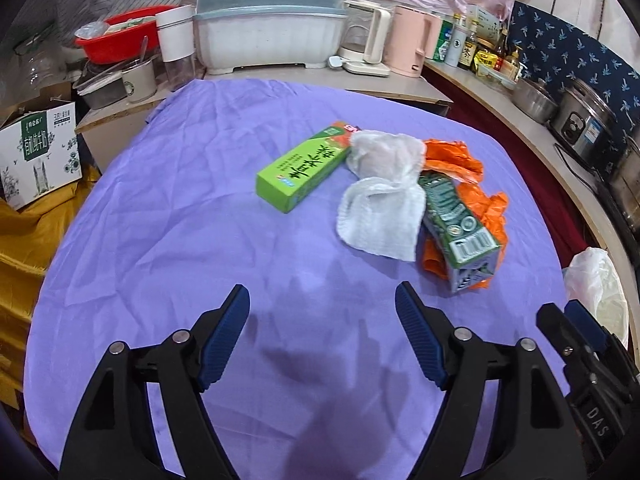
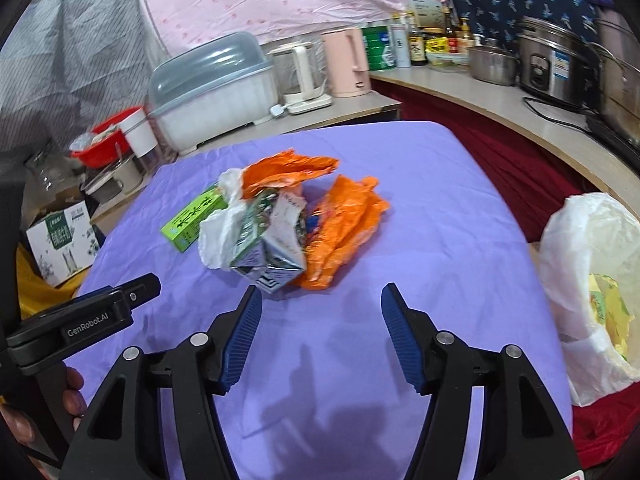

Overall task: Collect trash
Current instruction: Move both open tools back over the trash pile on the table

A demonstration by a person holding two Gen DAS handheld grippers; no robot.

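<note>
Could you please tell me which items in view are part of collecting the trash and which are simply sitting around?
For the job:
- green box
- white tissue
- orange plastic bag
- crushed carton
- white bin bag

Just lying about:
- dish rack with lid
- pink kettle
- glass kettle
- red basin
- rice cooker
</note>
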